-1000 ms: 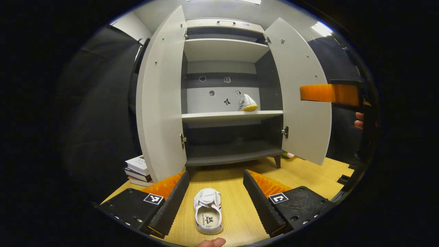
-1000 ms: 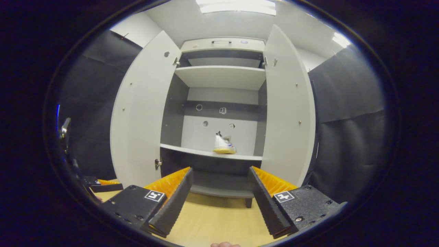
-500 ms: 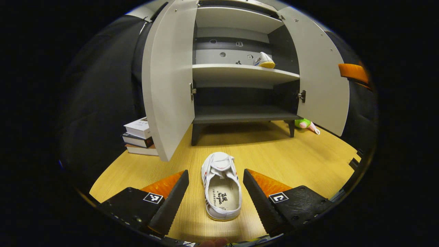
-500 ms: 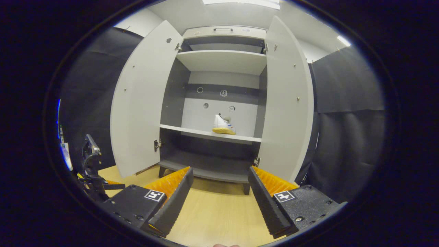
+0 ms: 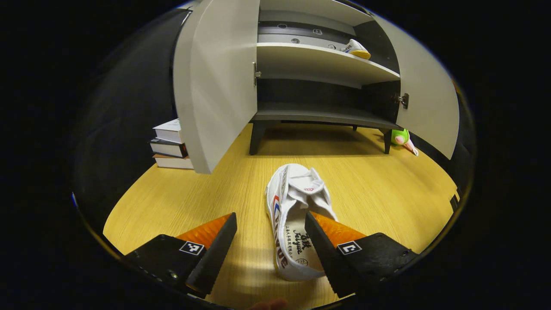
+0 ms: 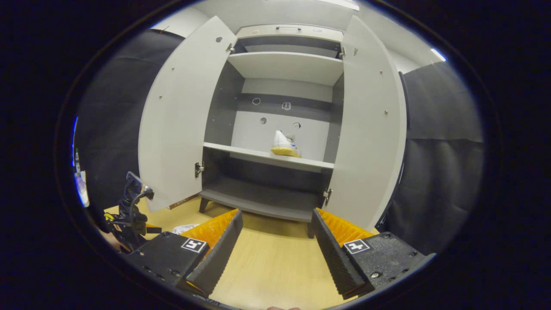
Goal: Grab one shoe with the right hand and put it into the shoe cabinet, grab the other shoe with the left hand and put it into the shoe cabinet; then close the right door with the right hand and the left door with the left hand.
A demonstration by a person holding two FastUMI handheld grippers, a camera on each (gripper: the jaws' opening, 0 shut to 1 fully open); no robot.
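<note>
Step two, by my reading: left hand-held gripper (image 5: 270, 234) wide over white shoe (image 5: 296, 215) on the floor; other shoe (image 6: 285, 145) shelved. Next: straddle, close. Right hand-held gripper (image 6: 276, 232) wide, empty.

Light wood-grain floor (image 5: 181, 202) carries everything. White shoe (image 5: 292, 215) lies on it, heel end toward the camera; in the left gripper view its heel sits just inside the right finger (image 5: 320, 245), with bare floor between shoe and left finger (image 5: 215, 249). Shoe cabinet (image 5: 318, 116) stands on dark legs on the floor, ahead of the fingertips. Stack of books (image 5: 170, 144) on the floor, far ahead-left of the left finger. Green toy (image 5: 401, 137) on the floor by the cabinet's right leg, ahead-right. Middle shelf (image 6: 267, 157) holds a second shoe (image 6: 285, 145), straight ahead beyond the fingers in the right gripper view.
</note>
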